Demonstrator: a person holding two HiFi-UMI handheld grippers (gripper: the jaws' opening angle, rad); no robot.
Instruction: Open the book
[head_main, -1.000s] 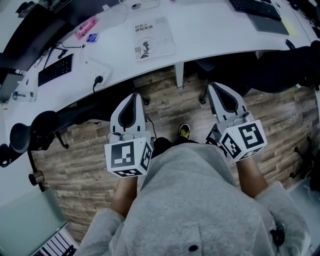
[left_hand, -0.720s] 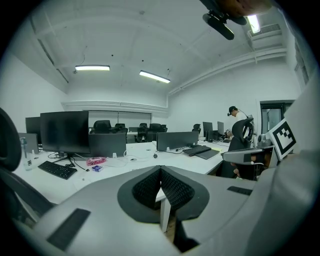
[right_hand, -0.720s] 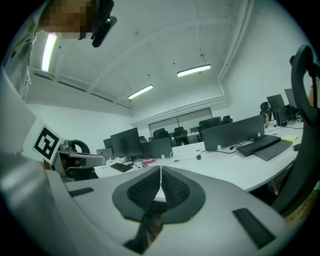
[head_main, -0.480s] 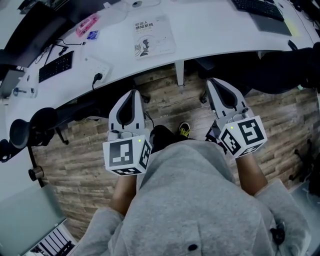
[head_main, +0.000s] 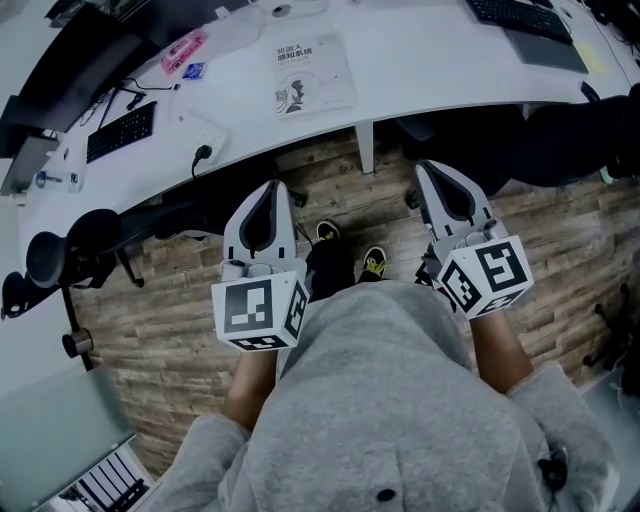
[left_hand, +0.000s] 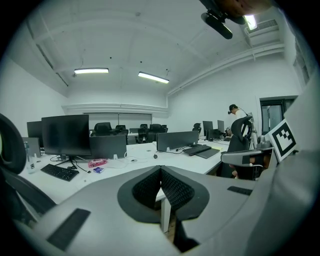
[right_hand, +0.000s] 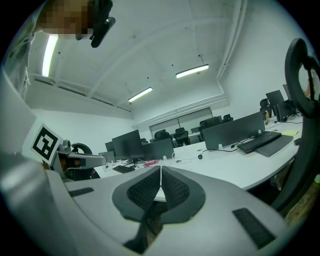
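White book (head_main: 312, 75), top middle, shut | left gripper (head_main: 267, 193), right gripper (head_main: 434, 174) closed, empty | you reach, lift cover edge.

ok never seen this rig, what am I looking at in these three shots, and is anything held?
No robot arm here: a person at a white desk holds a two-jaw gripper in each hand. The top-down shot is from a camera on the person's head; the left gripper and right gripper, each carrying a marker cube, are over the wood floor, short of the desk. The other two shots come from cameras riding on each gripper, looking along its jaws. Both pairs are shut, nothing between them. On the desk lie a closed book, a keyboard and a pink item.
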